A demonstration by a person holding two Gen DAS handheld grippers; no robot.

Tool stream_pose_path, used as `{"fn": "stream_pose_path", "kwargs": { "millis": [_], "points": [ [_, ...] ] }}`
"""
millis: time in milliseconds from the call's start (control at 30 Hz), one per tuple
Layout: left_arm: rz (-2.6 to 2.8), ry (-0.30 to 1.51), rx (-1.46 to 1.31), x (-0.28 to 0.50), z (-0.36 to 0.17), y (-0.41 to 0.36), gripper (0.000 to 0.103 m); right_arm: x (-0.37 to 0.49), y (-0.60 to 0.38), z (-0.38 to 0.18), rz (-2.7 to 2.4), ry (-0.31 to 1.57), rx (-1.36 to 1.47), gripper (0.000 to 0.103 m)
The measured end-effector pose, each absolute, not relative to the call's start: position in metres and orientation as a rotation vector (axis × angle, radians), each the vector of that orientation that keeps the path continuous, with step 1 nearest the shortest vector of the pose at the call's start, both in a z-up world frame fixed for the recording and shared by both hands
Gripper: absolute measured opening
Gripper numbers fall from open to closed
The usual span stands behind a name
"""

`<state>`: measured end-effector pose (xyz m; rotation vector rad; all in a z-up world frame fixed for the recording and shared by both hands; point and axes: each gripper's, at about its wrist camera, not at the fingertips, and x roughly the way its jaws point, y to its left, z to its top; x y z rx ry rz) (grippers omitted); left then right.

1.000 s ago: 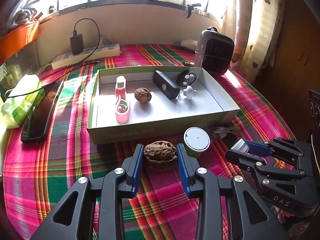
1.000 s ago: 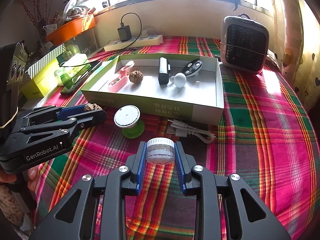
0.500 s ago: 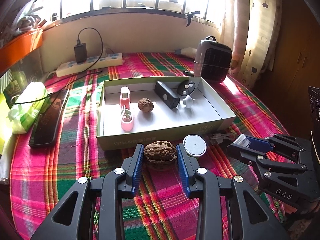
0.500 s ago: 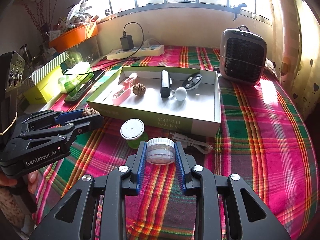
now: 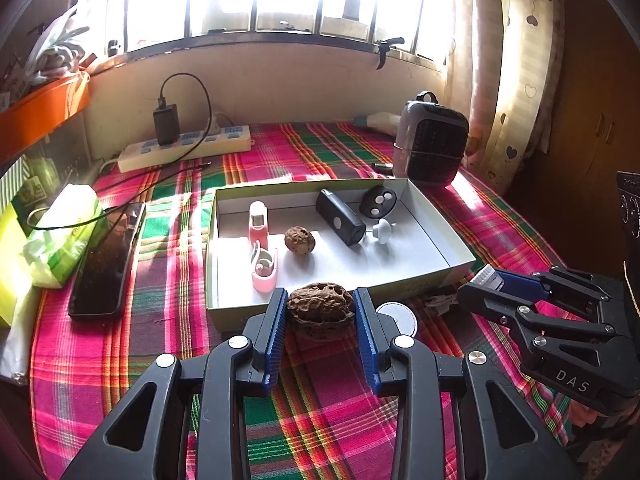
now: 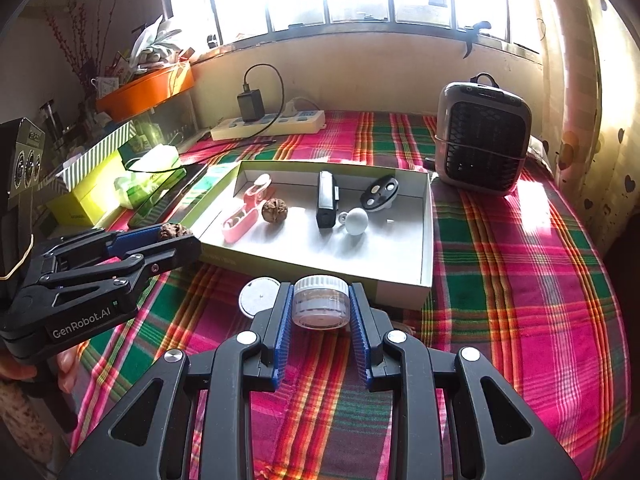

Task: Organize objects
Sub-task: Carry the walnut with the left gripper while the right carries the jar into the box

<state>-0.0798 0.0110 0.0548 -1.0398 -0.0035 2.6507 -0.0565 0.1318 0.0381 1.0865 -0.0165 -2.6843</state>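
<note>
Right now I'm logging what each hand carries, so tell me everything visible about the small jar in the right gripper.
The jar is small and round, of clear plastic with a ribbed white screw lid, and its contents look pale. It stands upright between the right gripper's blue ridged pads, which press on its sides. It looks held clear of the plaid cloth, just before the tray's near wall.

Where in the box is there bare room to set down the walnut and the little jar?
The box's right half is bare, from the white ball to the right wall, and the near strip along its front wall. The left and back are crowded: pink clip, small walnut, black device, black fob.
</note>
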Motion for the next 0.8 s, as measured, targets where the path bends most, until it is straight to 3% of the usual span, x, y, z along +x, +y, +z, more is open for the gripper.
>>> {"fn": "stream_pose_path", "kwargs": {
  "millis": [800],
  "points": [
    [2.673,-0.019,-1.076,-0.114,0.050,0.004,0.031,-0.096,0.135,0.041,-2.699,0.015,1.093,0.028]
  ]
}}
